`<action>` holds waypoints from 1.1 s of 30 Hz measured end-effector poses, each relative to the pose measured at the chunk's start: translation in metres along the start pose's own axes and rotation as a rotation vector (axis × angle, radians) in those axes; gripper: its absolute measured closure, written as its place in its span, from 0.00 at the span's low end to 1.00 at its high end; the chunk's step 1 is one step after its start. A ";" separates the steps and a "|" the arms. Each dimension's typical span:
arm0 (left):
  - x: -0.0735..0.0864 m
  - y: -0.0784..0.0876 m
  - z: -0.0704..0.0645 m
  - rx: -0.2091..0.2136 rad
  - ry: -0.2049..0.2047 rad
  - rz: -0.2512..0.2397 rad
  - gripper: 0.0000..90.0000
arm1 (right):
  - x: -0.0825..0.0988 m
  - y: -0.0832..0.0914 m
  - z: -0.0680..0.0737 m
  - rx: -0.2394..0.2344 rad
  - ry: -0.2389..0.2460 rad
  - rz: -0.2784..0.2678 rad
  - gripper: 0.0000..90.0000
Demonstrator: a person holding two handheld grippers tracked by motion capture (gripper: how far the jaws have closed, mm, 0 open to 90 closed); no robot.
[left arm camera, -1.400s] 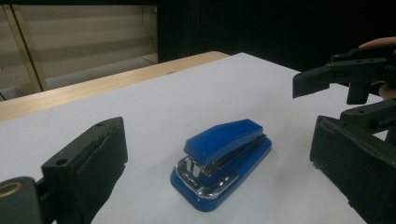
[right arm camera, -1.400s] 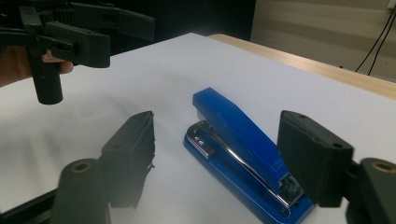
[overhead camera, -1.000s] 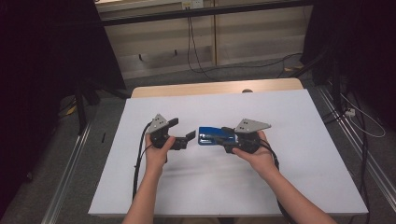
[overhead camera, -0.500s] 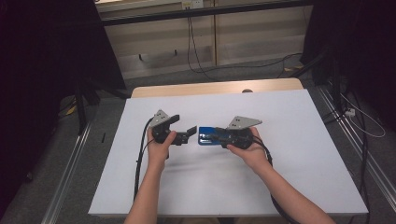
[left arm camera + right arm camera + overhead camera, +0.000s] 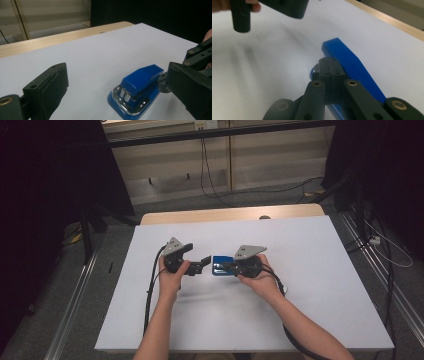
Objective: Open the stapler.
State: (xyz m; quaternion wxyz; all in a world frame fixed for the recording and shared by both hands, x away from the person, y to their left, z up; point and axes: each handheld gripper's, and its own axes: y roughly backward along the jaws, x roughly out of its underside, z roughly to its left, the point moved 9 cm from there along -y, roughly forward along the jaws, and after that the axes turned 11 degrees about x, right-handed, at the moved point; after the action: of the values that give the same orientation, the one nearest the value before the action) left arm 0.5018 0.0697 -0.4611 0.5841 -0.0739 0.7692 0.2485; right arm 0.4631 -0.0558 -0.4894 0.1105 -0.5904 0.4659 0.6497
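Observation:
A blue stapler (image 5: 221,265) with a chrome front lies flat on the white table (image 5: 310,310), between the two grippers. My left gripper (image 5: 204,265) is open and points at the stapler's front (image 5: 140,85) from a short way off; in the left gripper view the stapler lies ahead, between the line of the jaws (image 5: 117,75). My right gripper (image 5: 228,266) comes in from the other side, its jaws pressed together (image 5: 329,67) over the stapler's base beside the blue top (image 5: 352,65). I see nothing between its pads.
A wooden strip (image 5: 230,214) runs along the table's far edge. Cables (image 5: 150,290) trail from both grippers across the white surface. Beyond the table are a grey floor, metal rails (image 5: 75,310) and dark curtains.
The right gripper has slid left over the stapler, covering more of it. The left gripper has barely moved and stays open.

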 end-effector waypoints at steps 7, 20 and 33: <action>0.003 -0.002 0.000 0.010 -0.002 0.020 0.04 | 0.011 -0.014 0.000 0.012 0.047 0.048 1.00; 0.008 -0.003 0.003 0.010 0.032 0.030 0.03 | 0.013 -0.025 0.006 0.007 0.175 0.048 1.00; 0.038 -0.009 -0.003 0.043 0.009 0.247 0.75 | 0.014 -0.025 0.006 0.000 0.136 0.052 1.00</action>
State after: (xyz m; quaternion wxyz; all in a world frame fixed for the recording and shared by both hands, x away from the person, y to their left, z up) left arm 0.4914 0.0673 -0.4984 0.5470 0.0327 0.7803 0.3013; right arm 0.4724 -0.0436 -0.5145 0.0618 -0.6210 0.4873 0.6108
